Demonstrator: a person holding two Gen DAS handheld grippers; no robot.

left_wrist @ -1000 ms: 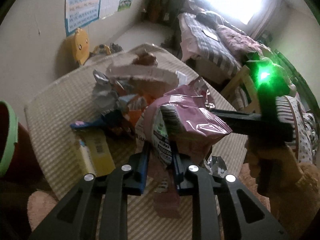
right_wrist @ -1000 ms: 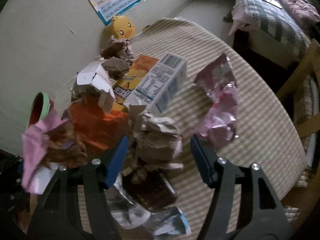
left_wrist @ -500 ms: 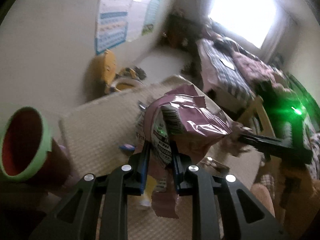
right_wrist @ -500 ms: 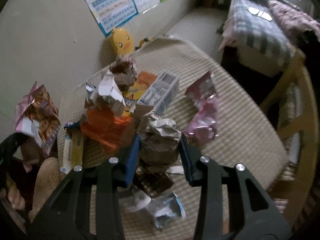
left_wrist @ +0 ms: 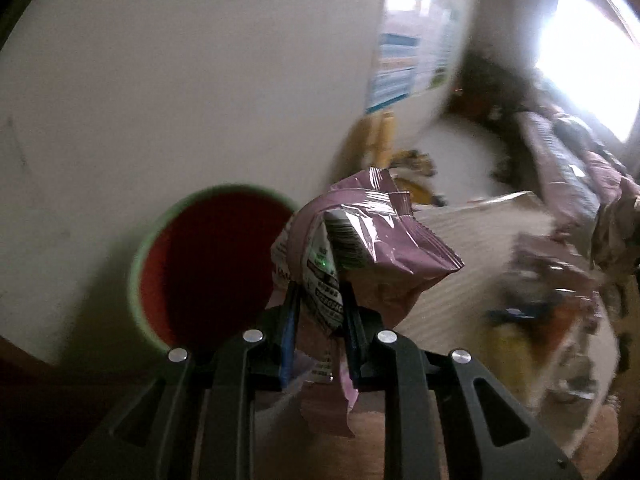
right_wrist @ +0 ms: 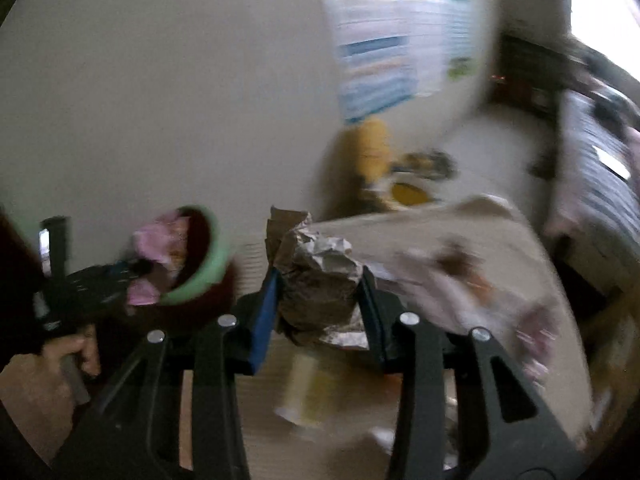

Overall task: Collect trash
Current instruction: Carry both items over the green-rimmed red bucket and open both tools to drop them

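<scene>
Left wrist view. The left gripper [left_wrist: 318,300] has its blue-padded fingers [left_wrist: 289,316] drawn close together, pinching a crinkled pink snack wrapper [left_wrist: 372,240]; a printed white panel of the wrapper sits between the pads, and its torn lower edge hangs below them. Just left of the wrapper, near the wall, stands a bin [left_wrist: 138,280] with a pale green rim and a dark red interior — its mouth faces the camera. To the right, the striped table mat [left_wrist: 472,248] carries a blurred heap of remaining litter [left_wrist: 552,292]. A poster [left_wrist: 412,60] hangs on the wall, and a yellow toy [left_wrist: 380,136] stands below it.

Right wrist view. The right gripper [right_wrist: 320,304] is clamped on a crumpled brown-and-silver paper wad [right_wrist: 316,276], both pads pressing its sides; its jaws have just been closing onto the wad. The wad is carried clear of the table [right_wrist: 460,224]. At left, the same green-rimmed bin [right_wrist: 200,272] appears tilted in the fisheye, with the pink wrapper [right_wrist: 160,240] held at its mouth by the other gripper [right_wrist: 120,270] — whether the wrapper is inside the rim cannot be told. A hand [right_wrist: 44,372] grips that tool's handle at lower left. Motion blur softens the litter [right_wrist: 460,280] on the table.
</scene>
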